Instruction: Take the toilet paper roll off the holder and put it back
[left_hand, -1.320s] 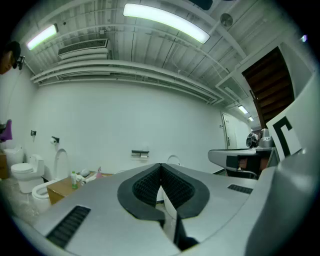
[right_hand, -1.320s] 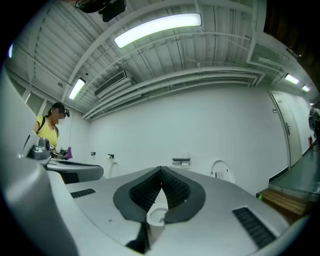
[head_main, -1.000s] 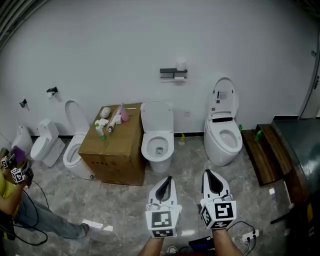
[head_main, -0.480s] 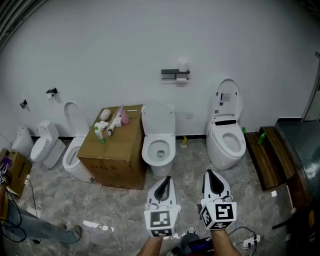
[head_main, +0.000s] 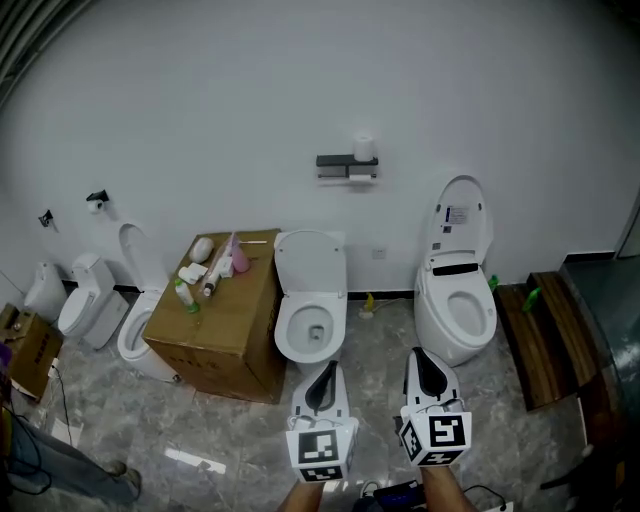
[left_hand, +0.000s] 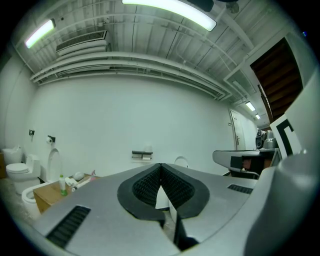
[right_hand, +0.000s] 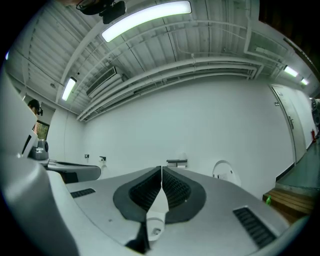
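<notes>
Our left tongs (head_main: 324, 372) and right tongs (head_main: 419, 358) are closed and empty, well apart from the toilet paper roll (head_main: 364, 148) on its holder (head_main: 335, 161).

A toilet (head_main: 130, 335) is sitting half hidden behind the cardboard box (head_main: 215, 330). Left of the box, a person's leg (head_main: 60, 468) is running off the bottom edge; up right, the holder (head_main: 345, 163) is showing too small for detail.

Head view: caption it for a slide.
Left hand-held gripper and right hand-held gripper, both shut and empty, face the wall-mounted toilet paper holder above a row of toilets.
</notes>
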